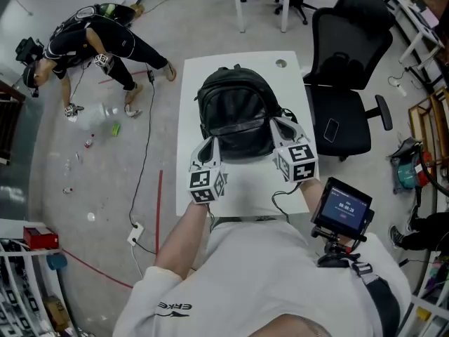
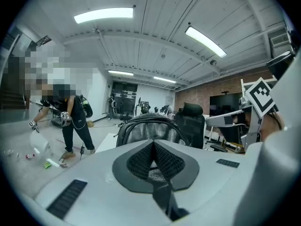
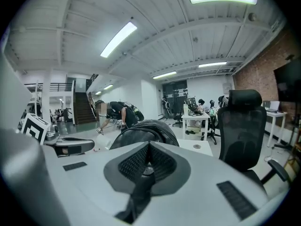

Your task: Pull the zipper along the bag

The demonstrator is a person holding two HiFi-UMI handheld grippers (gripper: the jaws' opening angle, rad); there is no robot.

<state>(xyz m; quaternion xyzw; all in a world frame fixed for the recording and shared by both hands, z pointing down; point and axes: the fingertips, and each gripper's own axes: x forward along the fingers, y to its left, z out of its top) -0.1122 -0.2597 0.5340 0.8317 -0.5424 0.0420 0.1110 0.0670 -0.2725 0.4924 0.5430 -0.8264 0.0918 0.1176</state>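
Left gripper (image 1: 209, 146) and right gripper (image 1: 277, 123) both clenched on nothing, tips flanking the near side of the black backpack (image 1: 235, 111), which lies just ahead of them on the table (image 1: 242, 196). Risk, I'd judge: neither grips the zipper tab, and tugging with the bag unbraced could drag it or jam the teeth. Office chair (image 1: 347, 55) right of the right gripper, person (image 1: 91, 44) crouched far off left; neither obstructs.

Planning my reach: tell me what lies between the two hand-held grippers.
In the head view, the lower front of the black backpack fills the stretch between the left hand-held gripper and the right hand-held gripper.
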